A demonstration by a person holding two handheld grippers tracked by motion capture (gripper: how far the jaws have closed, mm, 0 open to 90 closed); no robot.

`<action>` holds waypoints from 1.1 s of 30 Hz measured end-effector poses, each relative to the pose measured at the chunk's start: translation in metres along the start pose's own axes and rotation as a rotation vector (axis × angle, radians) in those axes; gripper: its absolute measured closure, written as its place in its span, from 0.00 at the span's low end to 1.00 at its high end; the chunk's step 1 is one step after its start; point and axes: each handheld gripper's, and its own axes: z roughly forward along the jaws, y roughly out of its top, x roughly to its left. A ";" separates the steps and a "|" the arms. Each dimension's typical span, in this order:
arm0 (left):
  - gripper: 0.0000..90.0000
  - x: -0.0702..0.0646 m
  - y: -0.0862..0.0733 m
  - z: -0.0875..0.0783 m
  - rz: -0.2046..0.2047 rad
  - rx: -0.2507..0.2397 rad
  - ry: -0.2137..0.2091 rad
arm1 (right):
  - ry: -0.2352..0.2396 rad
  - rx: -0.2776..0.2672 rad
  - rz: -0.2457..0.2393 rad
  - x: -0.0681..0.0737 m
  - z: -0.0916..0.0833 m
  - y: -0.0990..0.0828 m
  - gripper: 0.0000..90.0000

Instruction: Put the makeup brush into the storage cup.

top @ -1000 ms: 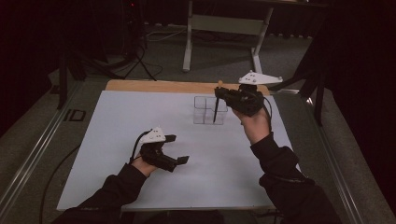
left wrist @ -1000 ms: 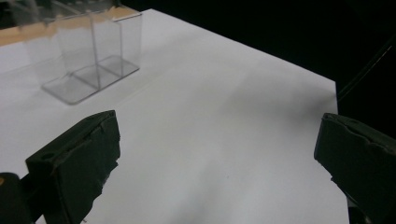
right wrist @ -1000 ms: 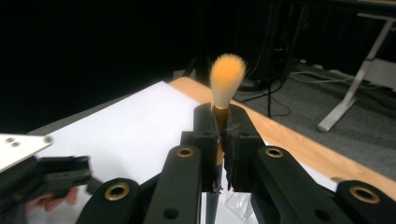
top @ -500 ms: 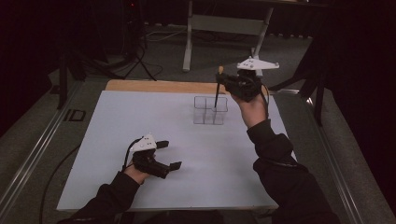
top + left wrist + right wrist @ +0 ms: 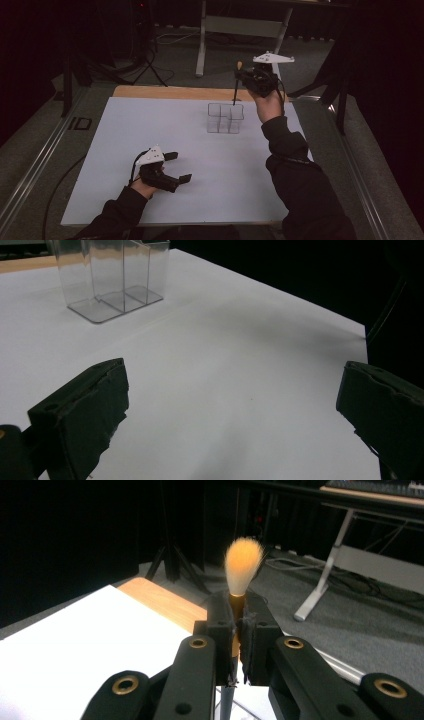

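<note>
Resting low on the white table sheet (image 5: 125, 145), your left gripper (image 5: 177, 167) sits with jaws spread wide and nothing between them; the left gripper view confirms bare sheet in the gap. Keep it there, well apart from the work, unless the holder starts to slide.

Next along: the clear plastic compartmented organiser box (image 5: 225, 118) stands upright near the far edge of the sheet, just short of the wooden board strip (image 5: 170, 92). In the left gripper view (image 5: 112, 275) its cells look empty, with one tall cell and lower ones beside it.

Then your right gripper (image 5: 239, 76), raised above the box. Its jaws are clamped tight on the black-handled makeup brush with orange-tan bristles (image 5: 243, 565), gripping near the ferrule. Bristles point up; the handle hangs down, and in the high view its tip (image 5: 234, 95) sits just above the box's back rim, or may already be touching it. I can't tell which.

My read: you're either lowering the brush into a cell or lifting it clear. Either way:
- keep the handle vertical, no tilt
- centre the tip over one cell, away from the dividers
- move straight along the handle's axis, slowly; the box is light and will likely tip if the tip catches a wall
- if inserting, don't release until the tip bottoms out
</note>
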 end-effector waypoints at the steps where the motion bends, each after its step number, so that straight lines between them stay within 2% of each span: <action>1: 0.01 0.000 0.000 0.000 -0.003 -0.002 -0.003 | 0.000 0.001 0.007 -0.001 0.002 -0.001 0.94; 11: 0.01 -0.001 -0.002 0.001 0.006 0.000 0.000 | -0.019 0.033 0.029 -0.005 0.025 -0.009 0.94; 24: 0.01 -0.001 -0.002 0.000 0.003 -0.007 -0.015 | -0.021 0.087 0.049 -0.005 0.056 -0.032 0.94; 33: 0.01 -0.001 -0.003 0.001 0.004 -0.006 -0.018 | -0.029 0.119 0.070 -0.006 0.067 -0.046 0.94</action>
